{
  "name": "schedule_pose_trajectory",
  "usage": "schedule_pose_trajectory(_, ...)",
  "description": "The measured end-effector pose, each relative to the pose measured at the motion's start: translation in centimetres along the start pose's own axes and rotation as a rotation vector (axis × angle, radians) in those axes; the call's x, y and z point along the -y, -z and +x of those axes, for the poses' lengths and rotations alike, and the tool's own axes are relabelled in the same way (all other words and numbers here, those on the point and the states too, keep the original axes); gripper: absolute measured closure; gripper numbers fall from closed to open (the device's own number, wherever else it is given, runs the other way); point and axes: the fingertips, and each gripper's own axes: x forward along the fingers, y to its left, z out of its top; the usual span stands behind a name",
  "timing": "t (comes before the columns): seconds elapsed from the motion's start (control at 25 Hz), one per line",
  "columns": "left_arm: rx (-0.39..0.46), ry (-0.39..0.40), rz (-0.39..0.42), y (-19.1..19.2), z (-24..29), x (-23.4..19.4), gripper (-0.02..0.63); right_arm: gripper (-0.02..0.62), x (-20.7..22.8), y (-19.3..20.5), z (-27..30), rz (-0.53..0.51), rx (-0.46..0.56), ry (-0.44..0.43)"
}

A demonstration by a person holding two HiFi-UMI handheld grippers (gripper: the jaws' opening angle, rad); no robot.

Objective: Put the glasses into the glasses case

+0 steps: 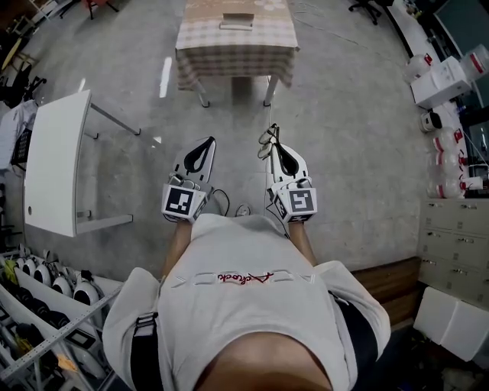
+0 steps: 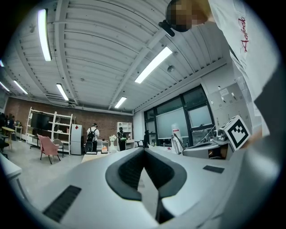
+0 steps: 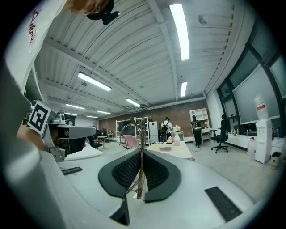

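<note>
Thin wire-framed glasses (image 1: 266,143) stick out of the tip of my right gripper (image 1: 273,131), which is shut on them; in the right gripper view one temple (image 3: 140,170) runs between the black pads and the rim (image 3: 130,129) rises above them. My left gripper (image 1: 210,141) is held level beside it, shut and holding nothing, its pads meeting at the tip (image 2: 144,150). A grey glasses case (image 1: 236,21) lies on the checked-cloth table (image 1: 229,50), some way ahead of both grippers.
A white table (image 1: 53,164) stands at the left, a rack of white devices (image 1: 46,286) at the lower left. Drawer cabinets (image 1: 454,237) and white boxes (image 1: 439,80) line the right. Bare concrete floor (image 1: 344,153) lies between. Two people (image 3: 166,129) stand far off.
</note>
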Motion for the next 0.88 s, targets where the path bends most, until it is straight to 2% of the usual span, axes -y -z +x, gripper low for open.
schedule_pose_trajectory(0.4, -0.001, 0.007, -0.006, 0.7, 2.7, -0.7, 0.58, 0.591, 1.2, 0.5, 2.3, -0.009, -0.003, -0.025)
schedule_pose_trajectory(0.68, 0.01, 0.018, -0.031, 1.7, 6.0, -3.5, 0.58, 0.591, 2.6, 0.9, 6.4, -0.018, -0.011, -0.015)
schedule_pose_trajectory(0.88, 0.025, 0.048, -0.041, 2.3, 10.3, -6.1, 0.58, 0.591, 4.4, 1.2, 10.6, -0.028, -0.028, 0.002)
